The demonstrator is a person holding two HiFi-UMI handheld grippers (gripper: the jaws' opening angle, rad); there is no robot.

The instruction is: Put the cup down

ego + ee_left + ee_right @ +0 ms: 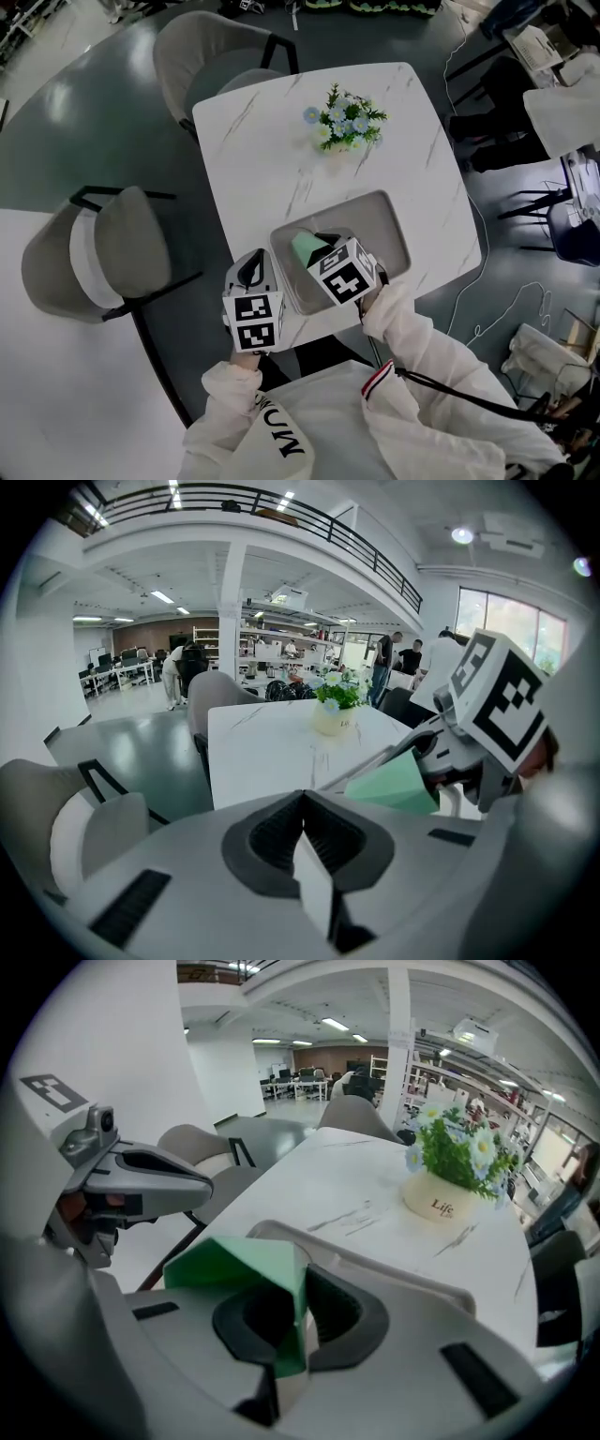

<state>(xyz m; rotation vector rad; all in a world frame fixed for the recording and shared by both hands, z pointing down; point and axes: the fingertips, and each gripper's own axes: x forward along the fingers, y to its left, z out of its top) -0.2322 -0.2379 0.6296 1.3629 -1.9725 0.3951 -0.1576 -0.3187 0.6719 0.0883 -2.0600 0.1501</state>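
Observation:
A light green cup point(307, 248) hangs tilted over the near left part of a grey tray point(395, 217) on the white marble table point(262, 141). My right gripper point(324, 246) is shut on the cup's wall. In the right gripper view the green wall point(234, 1265) is pinched between the dark pads of my right gripper point(298, 1286), above the tray's rim point(375, 1262). My left gripper point(252, 270) sits just left of the tray at the table's near edge, with its jaws together and nothing in them. The left gripper view shows my left gripper point(302, 803) with the cup point(398, 782) to its right.
A pot of flowers point(343, 120) stands at the middle of the table beyond the tray. Grey chairs stand at the left point(103, 253) and the far side point(216, 52). A white cable point(497, 309) lies on the floor at the right.

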